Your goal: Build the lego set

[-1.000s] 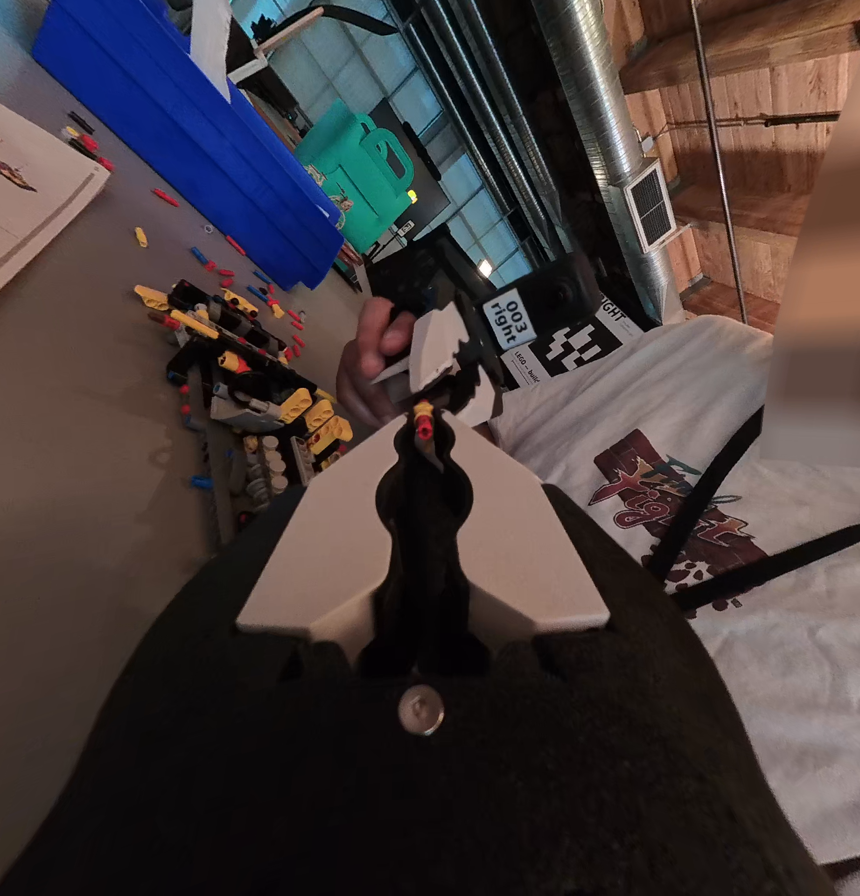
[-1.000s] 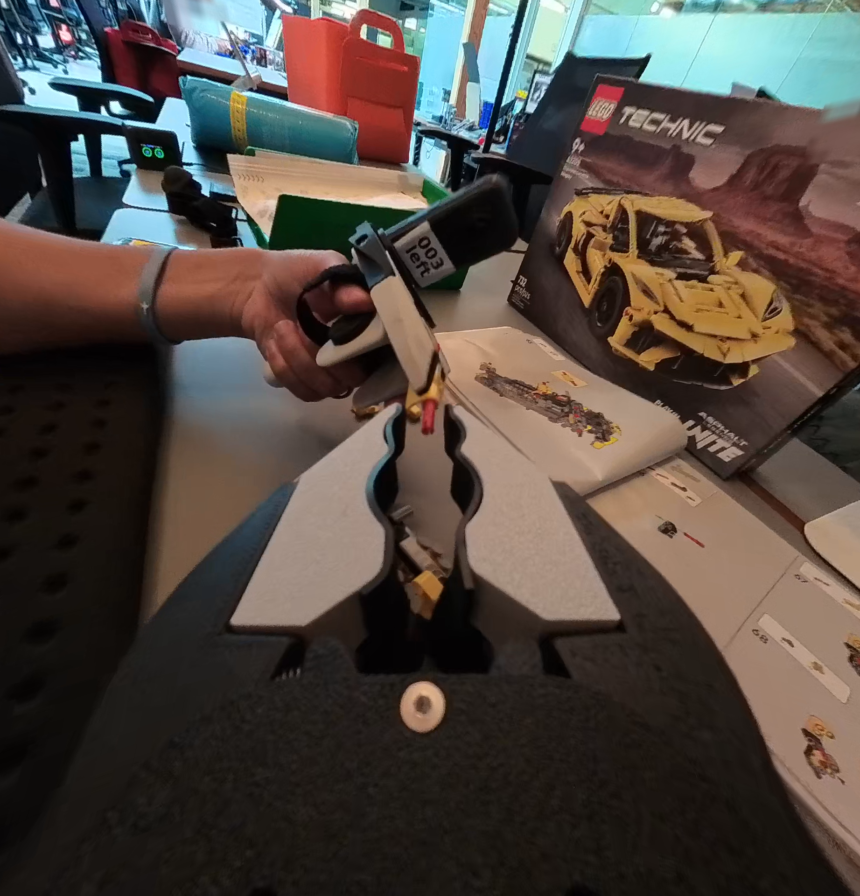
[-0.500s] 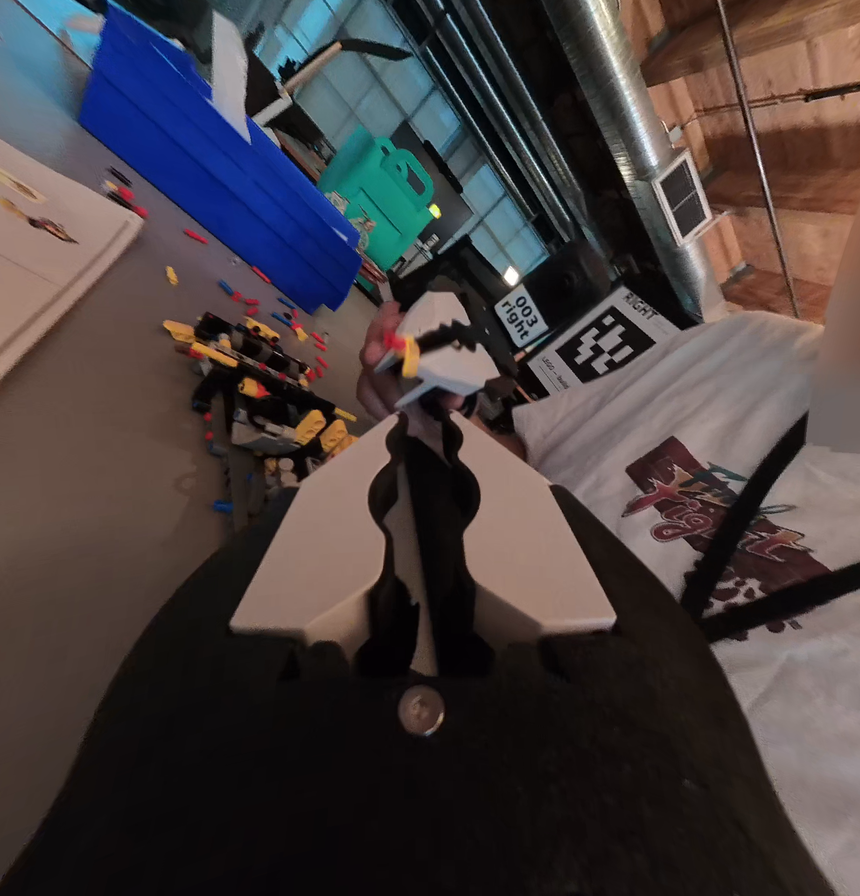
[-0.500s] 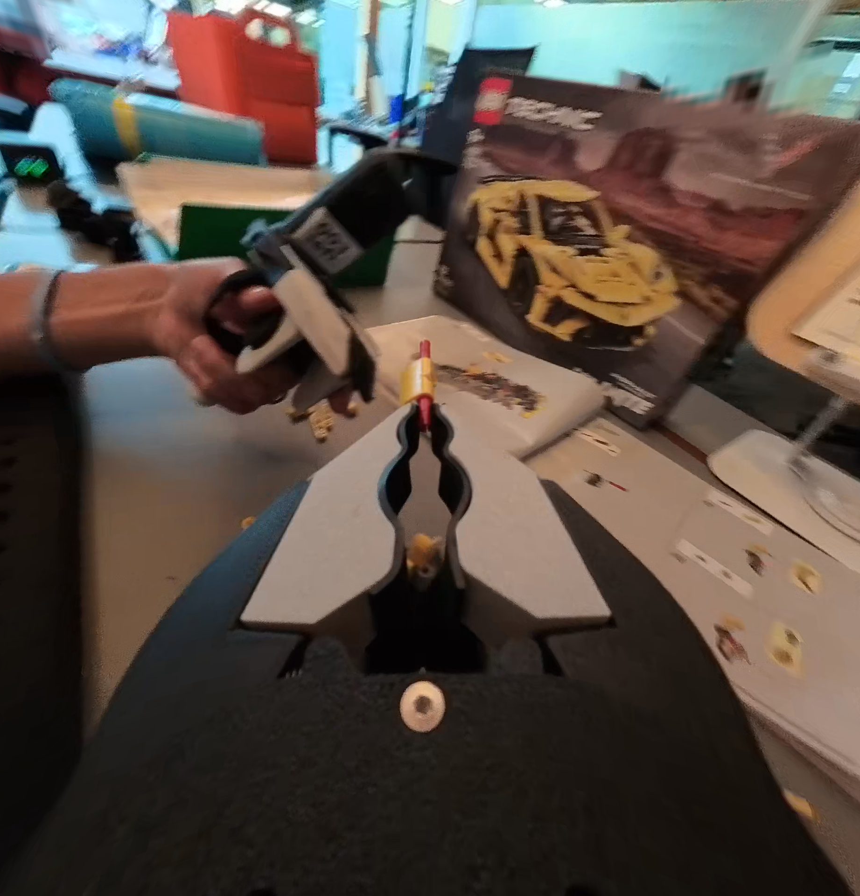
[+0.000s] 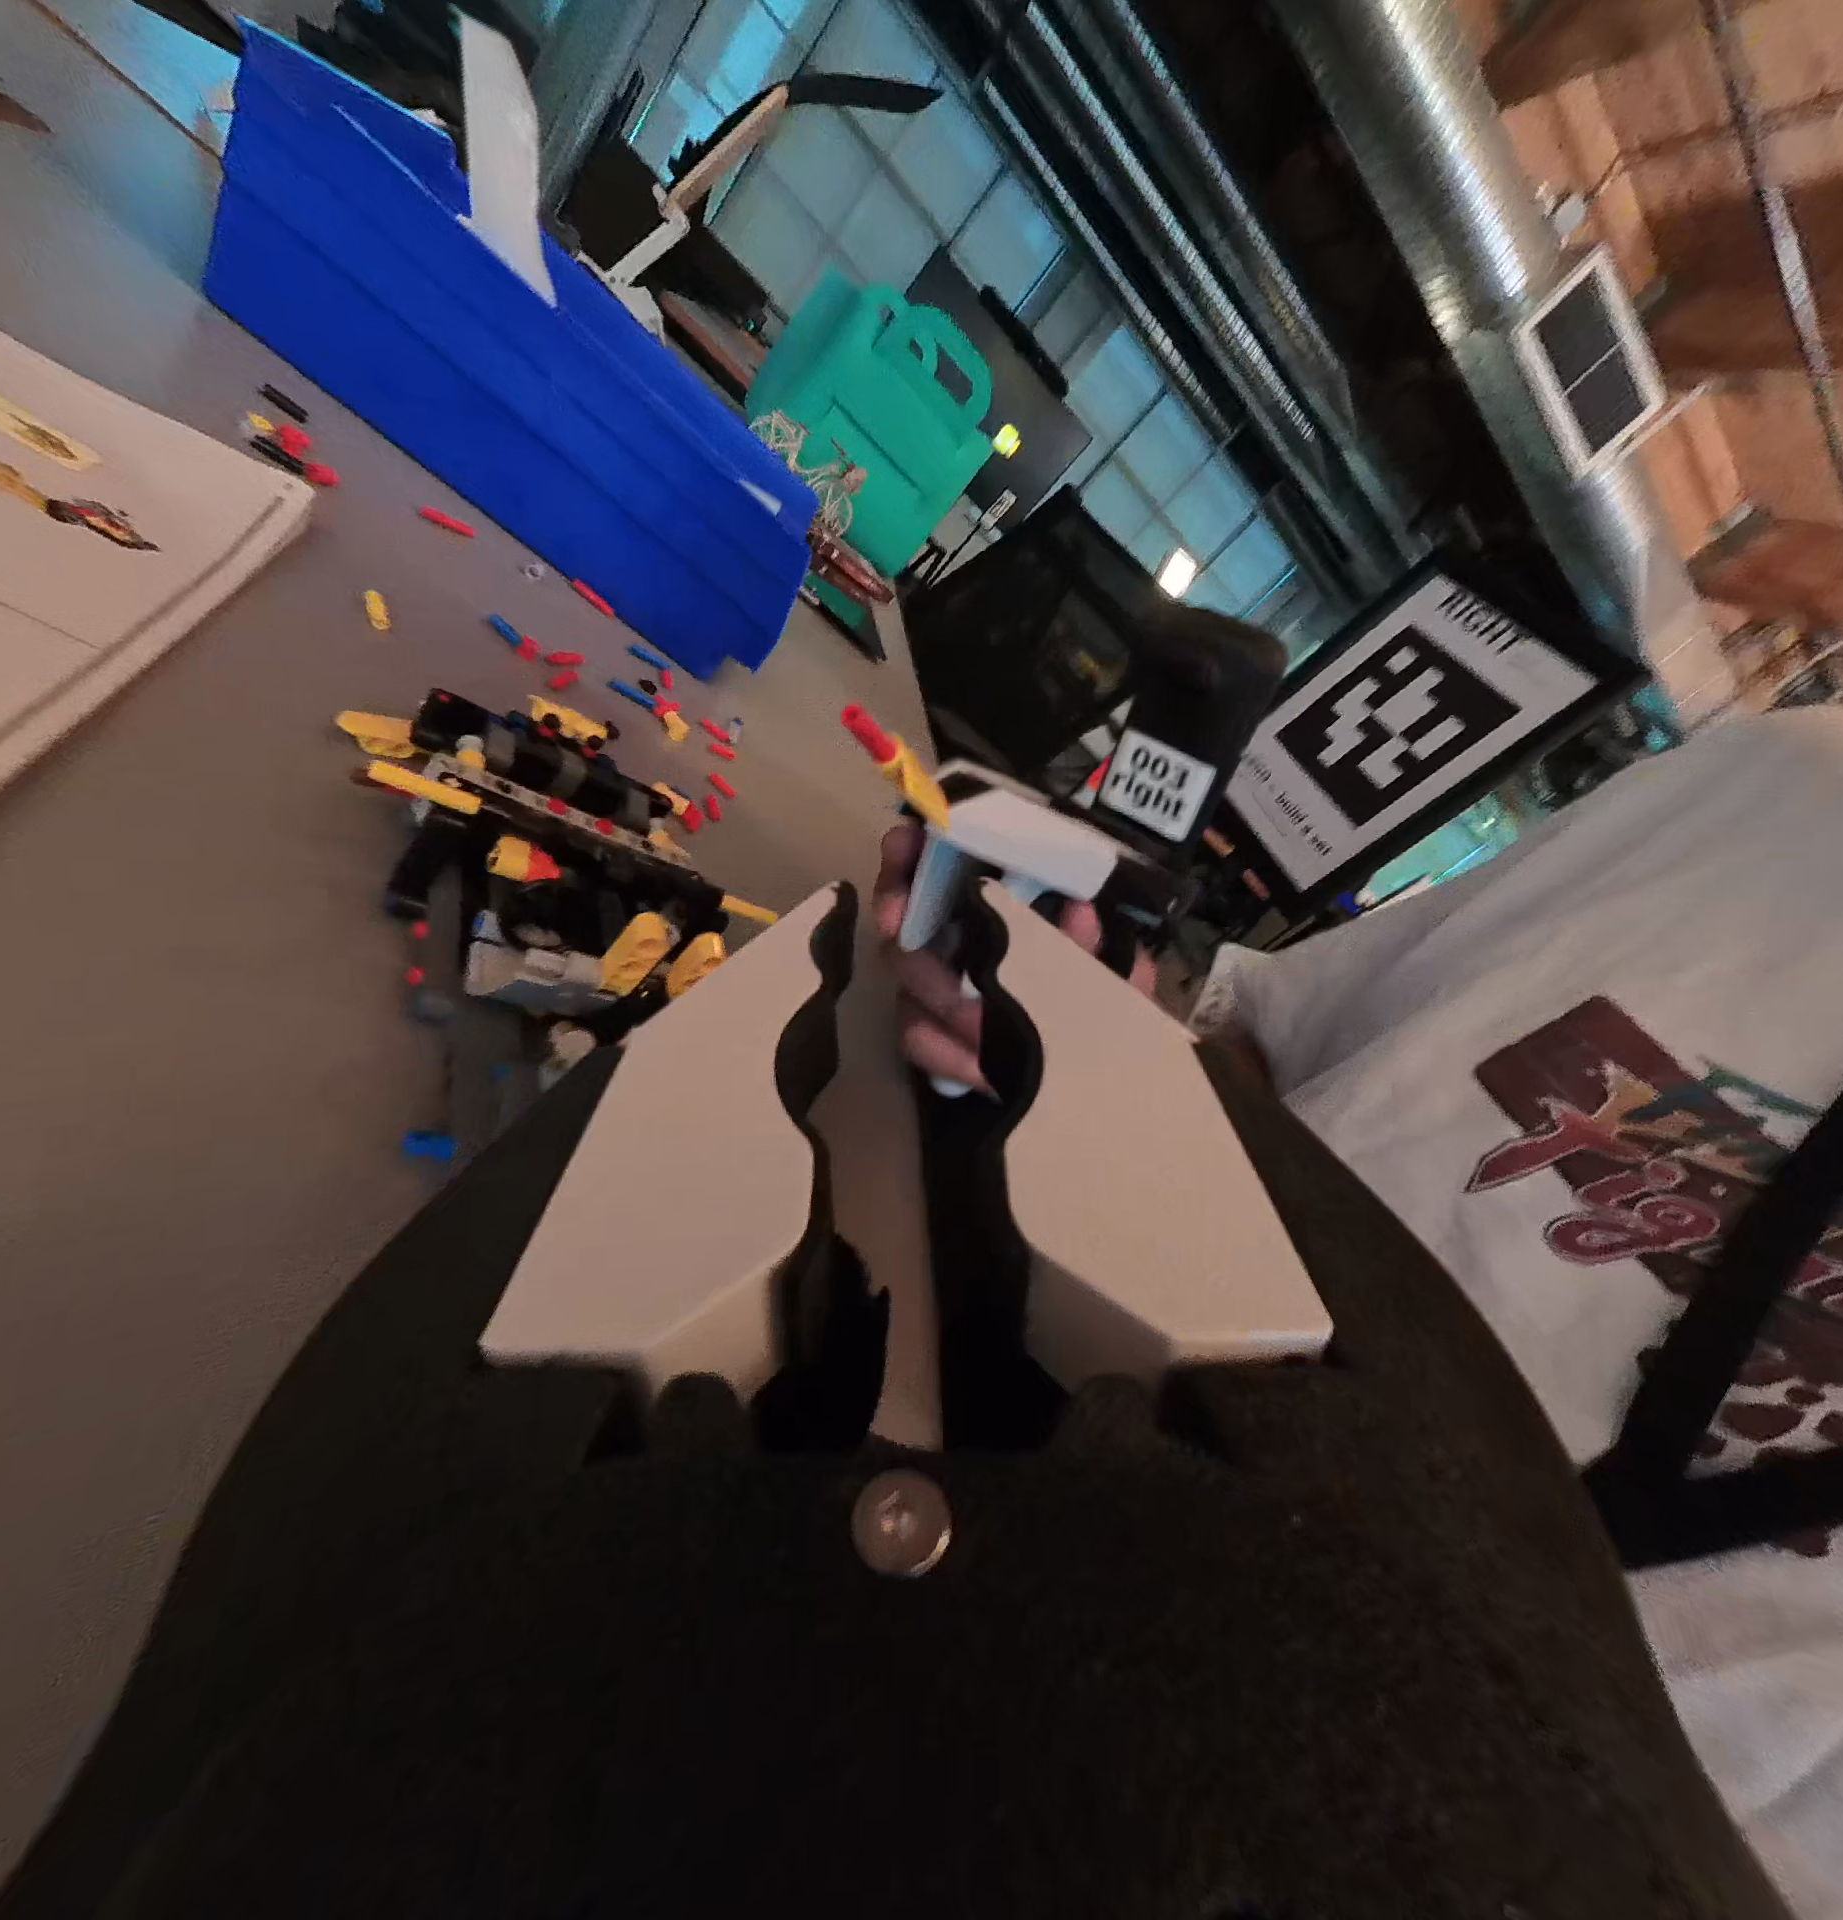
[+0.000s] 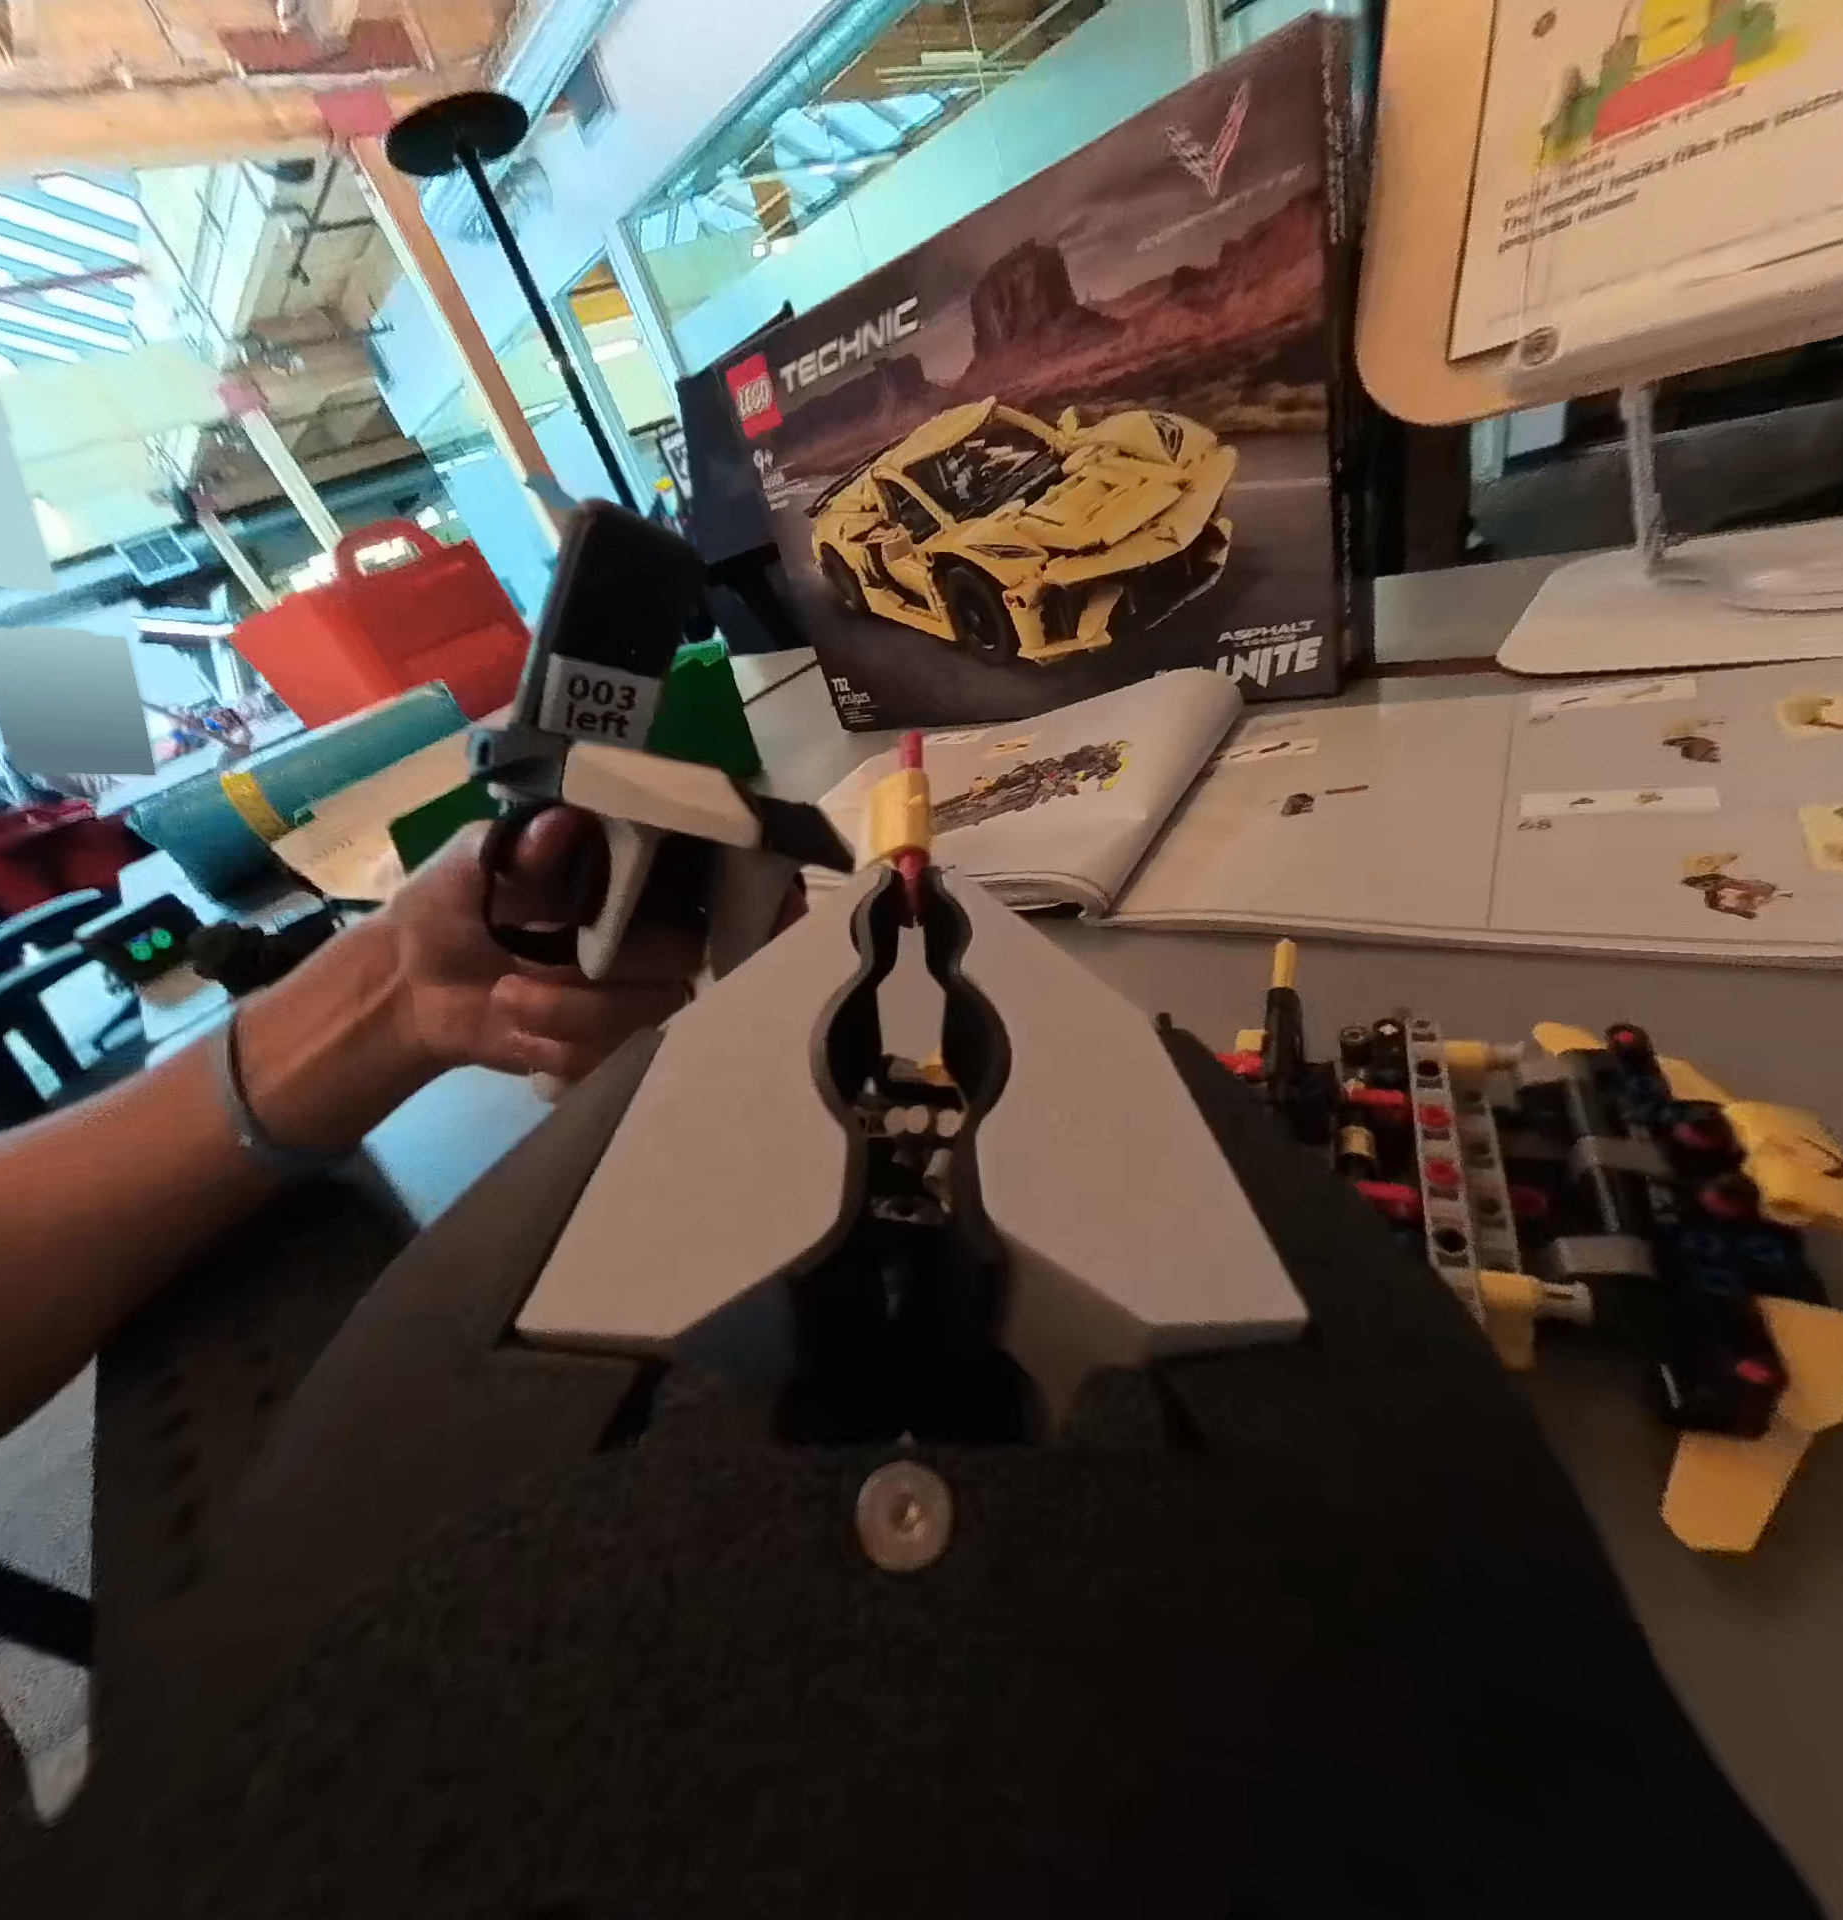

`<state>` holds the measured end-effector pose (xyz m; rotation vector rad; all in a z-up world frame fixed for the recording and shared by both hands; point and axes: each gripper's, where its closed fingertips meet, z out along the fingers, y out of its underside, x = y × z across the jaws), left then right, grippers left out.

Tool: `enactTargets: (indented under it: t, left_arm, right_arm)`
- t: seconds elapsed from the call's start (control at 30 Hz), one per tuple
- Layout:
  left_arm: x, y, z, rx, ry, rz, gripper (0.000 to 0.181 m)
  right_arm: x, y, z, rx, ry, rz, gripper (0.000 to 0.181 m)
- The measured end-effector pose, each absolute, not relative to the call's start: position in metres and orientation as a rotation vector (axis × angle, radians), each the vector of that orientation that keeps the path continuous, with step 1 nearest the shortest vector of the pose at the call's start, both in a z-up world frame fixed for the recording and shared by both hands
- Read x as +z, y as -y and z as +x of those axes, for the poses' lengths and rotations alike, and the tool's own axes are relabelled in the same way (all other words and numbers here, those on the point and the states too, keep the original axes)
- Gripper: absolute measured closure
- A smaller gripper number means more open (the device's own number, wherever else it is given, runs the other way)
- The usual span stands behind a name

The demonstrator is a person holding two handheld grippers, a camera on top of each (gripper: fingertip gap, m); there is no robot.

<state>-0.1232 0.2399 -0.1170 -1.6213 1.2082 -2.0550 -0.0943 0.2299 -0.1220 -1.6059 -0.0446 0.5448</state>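
My right gripper (image 6: 912, 883) is shut on a red axle with a yellow connector (image 6: 899, 810) on it, held upright above the table. The axle and the right gripper (image 5: 938, 821) also show in the left wrist view, just beyond my left fingertips. My left gripper (image 5: 912, 899) is open and empty; in the right wrist view it (image 6: 823, 842) sits just left of the axle, apart from it. The part-built black and yellow car (image 6: 1519, 1195) lies on the grey table to the right, and shows in the left wrist view (image 5: 553, 831) too.
An open instruction booklet (image 6: 1312, 831) lies behind the car, with the set's box (image 6: 1052, 468) standing beyond it. A blue bin (image 5: 501, 416) stands at the far side. Loose small pieces (image 5: 605, 665) are scattered between bin and car. A white stand's base (image 6: 1675, 613) is at the right. Left and right tips are no more than a few centimetres apart.
One second ago my left gripper held the axle piece between the right fingers. The right gripper closed on it, the left let go, and both have since swung toward the car.
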Motion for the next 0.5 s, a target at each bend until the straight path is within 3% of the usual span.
enactTargets:
  t: [0.33, 0.5]
  left_arm:
    - [-0.108, -0.241, -0.117, -2.084, -1.098, -1.599, 0.164]
    - [-0.109, -0.238, -0.113, -2.087, -1.087, -1.601, 0.178]
  right_arm:
    - [-0.122, -0.232, -0.109, 0.551, 0.105, -1.605, 0.178]
    - [-0.123, -0.232, -0.107, 0.571, 0.087, -1.602, 0.178]
